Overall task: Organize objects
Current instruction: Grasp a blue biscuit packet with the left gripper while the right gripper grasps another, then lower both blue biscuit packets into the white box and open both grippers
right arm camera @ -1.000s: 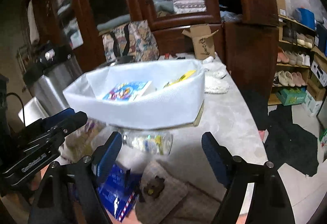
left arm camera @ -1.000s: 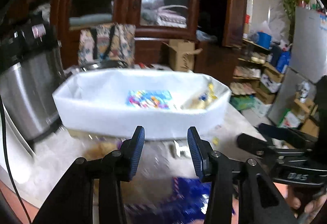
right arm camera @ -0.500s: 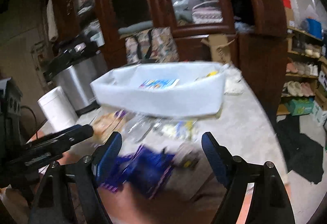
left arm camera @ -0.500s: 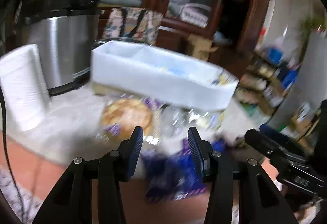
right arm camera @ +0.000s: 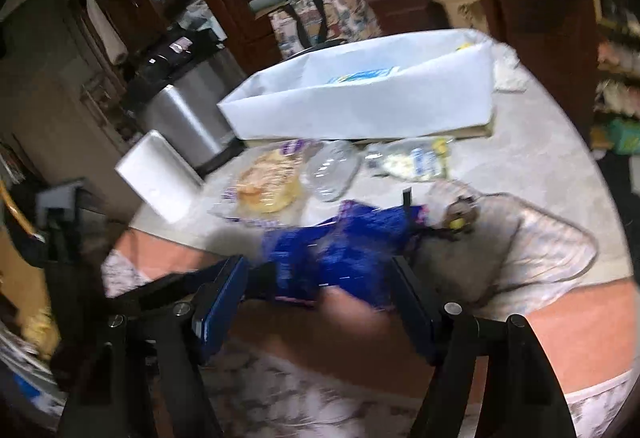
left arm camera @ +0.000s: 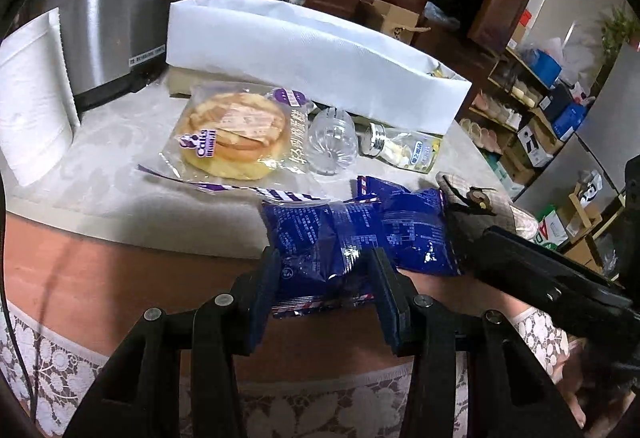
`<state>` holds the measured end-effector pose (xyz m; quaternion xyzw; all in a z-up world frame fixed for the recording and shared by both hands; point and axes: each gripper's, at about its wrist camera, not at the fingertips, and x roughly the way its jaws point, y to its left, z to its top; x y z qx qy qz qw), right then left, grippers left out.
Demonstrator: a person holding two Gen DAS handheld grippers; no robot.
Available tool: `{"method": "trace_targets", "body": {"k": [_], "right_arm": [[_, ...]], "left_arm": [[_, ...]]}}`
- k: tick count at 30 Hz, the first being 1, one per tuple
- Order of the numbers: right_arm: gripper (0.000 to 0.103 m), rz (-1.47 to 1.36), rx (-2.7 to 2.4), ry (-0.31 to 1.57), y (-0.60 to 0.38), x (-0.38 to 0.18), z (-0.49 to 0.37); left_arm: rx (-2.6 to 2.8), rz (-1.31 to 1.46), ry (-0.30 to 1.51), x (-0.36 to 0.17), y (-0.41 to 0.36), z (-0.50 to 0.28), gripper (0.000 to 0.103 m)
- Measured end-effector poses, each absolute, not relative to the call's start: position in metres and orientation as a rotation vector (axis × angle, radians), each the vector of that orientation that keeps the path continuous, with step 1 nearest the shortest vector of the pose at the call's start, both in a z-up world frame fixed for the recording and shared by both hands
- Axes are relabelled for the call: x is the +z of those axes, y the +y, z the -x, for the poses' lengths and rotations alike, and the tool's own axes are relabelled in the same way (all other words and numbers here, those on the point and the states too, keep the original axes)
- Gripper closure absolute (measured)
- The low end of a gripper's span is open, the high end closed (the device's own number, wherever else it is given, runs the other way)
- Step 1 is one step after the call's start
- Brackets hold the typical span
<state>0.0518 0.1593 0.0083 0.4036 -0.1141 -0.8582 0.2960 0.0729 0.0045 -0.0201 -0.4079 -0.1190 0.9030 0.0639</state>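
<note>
The blue snack packet (left arm camera: 360, 234) lay at the surface's (left arm camera: 120, 142) near edge, at six o'clock from the white fabric bin (left arm camera: 304, 50), handy for both grippers. The left gripper (left arm camera: 324, 278) straddled it, fingers apart; the right gripper (right arm camera: 316, 302) was closing around it. Blur hid any contact

Glossy blue plastic packet (left arm camera: 360, 234), brushed steel cooker (left arm camera: 116, 22), matt white bin (left arm camera: 304, 54)
</note>
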Motion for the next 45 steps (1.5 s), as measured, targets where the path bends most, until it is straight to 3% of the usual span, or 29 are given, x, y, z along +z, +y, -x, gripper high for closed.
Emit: {"method": "trace_targets", "body": {"k": [5, 11, 20, 21, 22, 26, 35, 45], "right_arm": [[0.032, -1.17, -2.302, -0.337, 0.154, -0.001, -0.041], [0.032, -1.284, -2.346, -0.408, 0.162, -0.019, -0.026], [0.032, -1.328, -2.526, -0.304, 0.141, -0.026, -0.01], [0.035, -1.323, -2.543, -0.265, 0.137, -0.027, -0.01], [0.046, -1.316, -2.56, -0.225, 0.133, -0.027, -0.011], [0.061, -1.276, -2.535, -0.183, 0.129, -0.026, -0.016], [0.064, -1.138, -2.531, -0.159, 0.129, 0.005, -0.035], [0.064, -0.989, -2.557, -0.29, 0.165, 0.075, -0.027]], "left_arm": [[2.732, 1.274, -0.339, -0.027, 0.01, -0.063, 0.056], [2.68, 1.229, -0.467, -0.029, -0.008, -0.066, 0.072], [2.723, 1.206, -0.466, -0.026, -0.025, -0.079, 0.073], [2.726, 1.204, -0.467, -0.026, -0.026, -0.08, 0.073], [2.726, 1.202, -0.467, -0.026, -0.027, -0.081, 0.073], [2.731, 1.19, -0.476, -0.022, -0.028, -0.084, 0.074], [2.75, 1.149, -0.468, -0.004, -0.026, -0.091, 0.074], [2.759, 0.922, -0.41, 0.07, -0.025, -0.076, 0.074]]}}
